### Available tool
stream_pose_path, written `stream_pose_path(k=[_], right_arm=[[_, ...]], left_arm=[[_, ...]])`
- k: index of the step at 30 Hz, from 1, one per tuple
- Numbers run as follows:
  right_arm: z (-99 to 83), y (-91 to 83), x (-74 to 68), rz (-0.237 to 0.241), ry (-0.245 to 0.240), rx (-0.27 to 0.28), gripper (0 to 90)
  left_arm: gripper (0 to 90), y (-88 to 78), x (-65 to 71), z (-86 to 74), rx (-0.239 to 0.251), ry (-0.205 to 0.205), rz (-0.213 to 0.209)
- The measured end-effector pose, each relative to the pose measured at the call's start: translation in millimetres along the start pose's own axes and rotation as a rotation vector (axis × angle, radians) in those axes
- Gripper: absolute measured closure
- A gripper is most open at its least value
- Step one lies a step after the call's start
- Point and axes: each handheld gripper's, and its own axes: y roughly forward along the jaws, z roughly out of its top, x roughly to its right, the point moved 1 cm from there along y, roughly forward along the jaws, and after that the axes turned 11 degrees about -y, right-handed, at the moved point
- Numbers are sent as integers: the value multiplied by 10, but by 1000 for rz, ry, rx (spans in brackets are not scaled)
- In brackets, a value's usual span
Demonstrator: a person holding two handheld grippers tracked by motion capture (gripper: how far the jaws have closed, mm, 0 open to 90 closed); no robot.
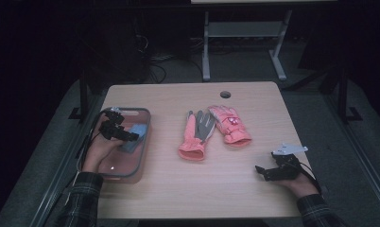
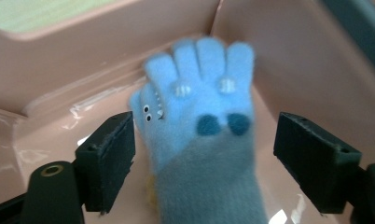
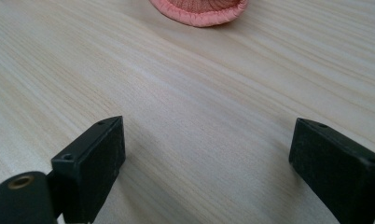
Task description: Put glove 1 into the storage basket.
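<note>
A light blue knitted glove (image 2: 199, 121) with a small face pattern lies in the pink tray (image 2: 288, 56); from above the glove (image 1: 134, 135) rests inside the tray (image 1: 143, 156) at the table's left. My left gripper (image 1: 126, 136) hovers over the tray, and in its own view the left gripper (image 2: 204, 158) stands open, jaws on either side of the glove and clear of it. Two pink gloves (image 1: 211, 130) lie mid-table, one palm-up with grey. My right gripper (image 1: 263, 172) rests open near the front right edge; its own view puts the right gripper (image 3: 206, 163) over bare wood with a pink cuff (image 3: 199, 9) beyond.
The wooden table (image 1: 216, 189) has a cable hole (image 1: 225, 94) near its far edge. A white desk frame (image 1: 245, 42) stands on the dark floor behind. Black cables trail from both grippers.
</note>
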Motion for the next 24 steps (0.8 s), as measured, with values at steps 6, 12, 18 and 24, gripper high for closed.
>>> stream_pose_path(k=[6,12,18,24], right_arm=[[0,0,0,0,0,0,100],[0,0,0,0,0,0,100],[0,0,0,0,0,0,100],[0,0,0,0,0,1,100]], left_arm=[[195,-146,96,38,44,-1,-45],[227,-290,313,115,87,21,-103],[464,-369,535,175,121,49,-192],[752,-372,824,213,124,92,-239]])
